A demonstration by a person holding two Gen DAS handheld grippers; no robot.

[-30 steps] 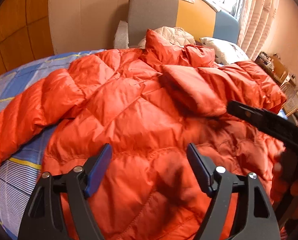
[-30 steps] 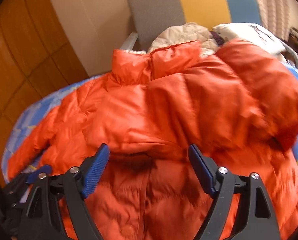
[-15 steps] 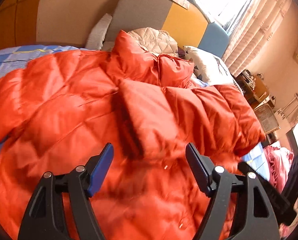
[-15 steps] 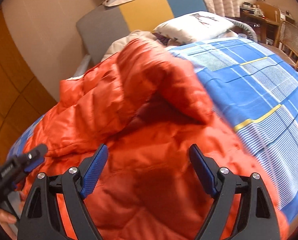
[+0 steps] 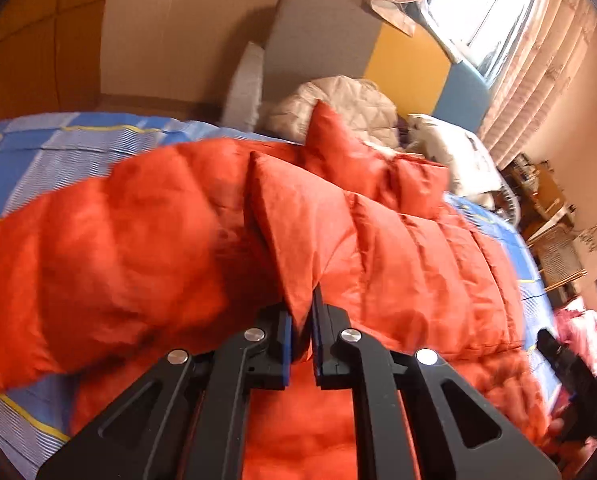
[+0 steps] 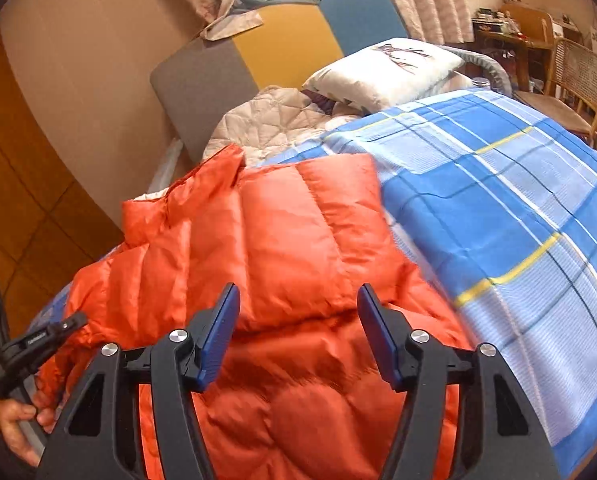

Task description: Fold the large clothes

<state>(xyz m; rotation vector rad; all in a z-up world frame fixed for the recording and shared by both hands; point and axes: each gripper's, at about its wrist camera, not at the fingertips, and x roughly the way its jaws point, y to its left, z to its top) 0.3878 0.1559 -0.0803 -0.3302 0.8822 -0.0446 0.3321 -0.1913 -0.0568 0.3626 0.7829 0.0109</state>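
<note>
An orange down jacket (image 5: 398,248) lies spread on the bed, also in the right wrist view (image 6: 282,240). My left gripper (image 5: 301,320) is shut on a pointed fold of the jacket's fabric. The left sleeve (image 5: 98,264) bulges blurred to its left. My right gripper (image 6: 298,328) is open and empty, just above the jacket where a folded-over sleeve panel meets the body. The left gripper also shows in the right wrist view (image 6: 54,330) at the lower left, held by a hand.
The bed has a blue checked sheet (image 6: 518,208). A beige quilted garment (image 6: 274,120) and a white pillow (image 6: 390,64) lie by the grey, yellow and blue headboard (image 6: 282,44). A wooden chair (image 6: 574,84) and desk stand right. A pink cloth (image 5: 582,328) lies beside the bed.
My left gripper has closed on a fold of the jacket. My right gripper stayed open and the right sleeve now lies folded flat over the jacket body.
</note>
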